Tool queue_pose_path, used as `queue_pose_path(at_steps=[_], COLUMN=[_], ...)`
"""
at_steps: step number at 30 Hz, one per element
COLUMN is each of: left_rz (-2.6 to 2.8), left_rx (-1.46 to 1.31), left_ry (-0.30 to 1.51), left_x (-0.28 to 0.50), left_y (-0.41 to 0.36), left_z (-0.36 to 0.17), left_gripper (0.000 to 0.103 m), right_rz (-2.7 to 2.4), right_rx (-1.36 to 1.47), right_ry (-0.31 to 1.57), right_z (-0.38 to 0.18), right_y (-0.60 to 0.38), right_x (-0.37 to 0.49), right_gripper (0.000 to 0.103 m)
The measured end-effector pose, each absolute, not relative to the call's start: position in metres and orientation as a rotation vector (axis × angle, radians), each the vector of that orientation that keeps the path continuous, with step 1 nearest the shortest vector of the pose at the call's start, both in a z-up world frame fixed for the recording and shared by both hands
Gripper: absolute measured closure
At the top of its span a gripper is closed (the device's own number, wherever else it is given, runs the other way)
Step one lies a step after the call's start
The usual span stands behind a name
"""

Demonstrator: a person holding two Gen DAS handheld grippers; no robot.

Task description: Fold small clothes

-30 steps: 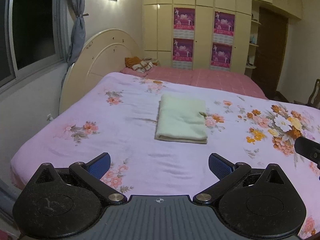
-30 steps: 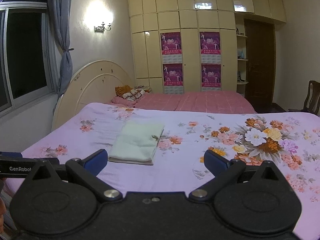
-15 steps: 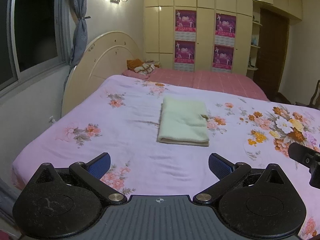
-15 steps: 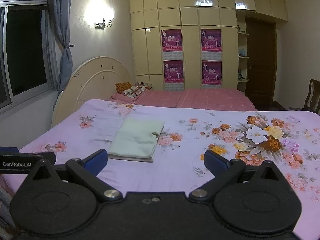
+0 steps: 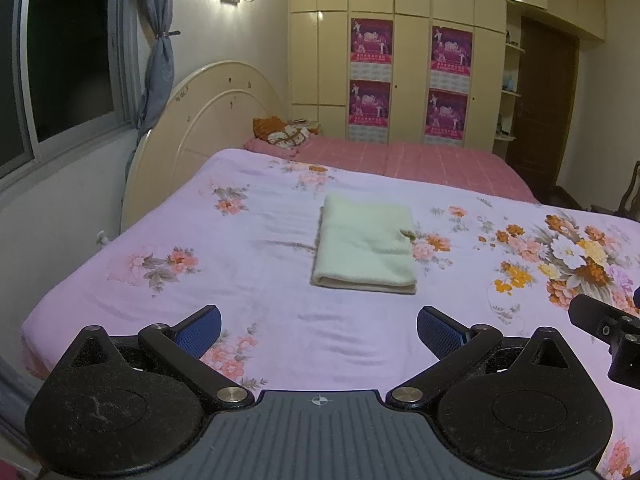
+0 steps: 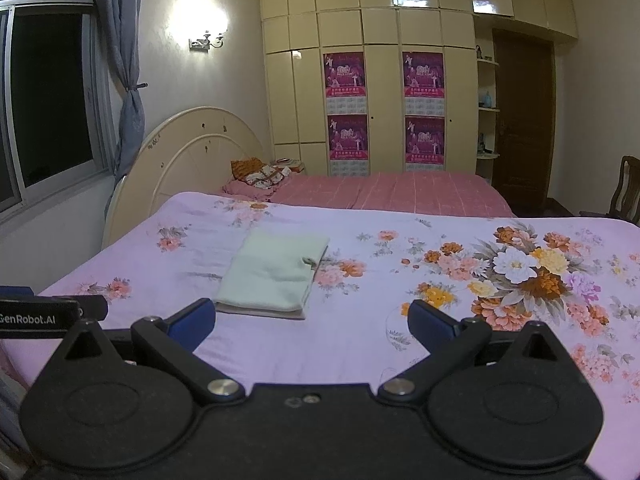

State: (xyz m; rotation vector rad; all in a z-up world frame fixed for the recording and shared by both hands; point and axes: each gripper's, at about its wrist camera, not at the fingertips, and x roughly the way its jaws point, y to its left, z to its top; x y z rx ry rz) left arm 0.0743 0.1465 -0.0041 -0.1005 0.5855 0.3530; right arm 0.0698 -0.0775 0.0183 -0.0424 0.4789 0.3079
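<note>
One wide bed [image 5: 248, 280] in a floral pink sheet carries the folded pale-green cloth [image 5: 365, 250] near its middle. Left tongs [image 5: 319, 330] and right tongs [image 6: 310, 320] hover at the near edge, both spread, holding nothing.

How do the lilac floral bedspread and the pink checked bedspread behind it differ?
The lilac floral bedspread is printed with flower clusters; the pink checked bedspread has a plain grid pattern. The lilac one lies nearer the cameras and carries a folded pale green cloth; the pink one lies farther back, with patterned cushions at its headboard end. Both are spread flat, side by side.
</note>
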Motion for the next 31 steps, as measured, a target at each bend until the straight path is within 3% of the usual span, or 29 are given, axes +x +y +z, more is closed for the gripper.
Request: queue_pose_path(at_steps=[31], left_rz=[0.304], left_rx=[-0.073], left_ry=[0.600], left_x=[0.102], left_y=[0.147], left_z=[-0.018], left_gripper=[0.000], right_rz=[0.315], right_rx=[-0.050], right_ry=[0.524], right_z=[0.006], right_y=[-0.074], right_x=[0.090], right_gripper=[0.001])
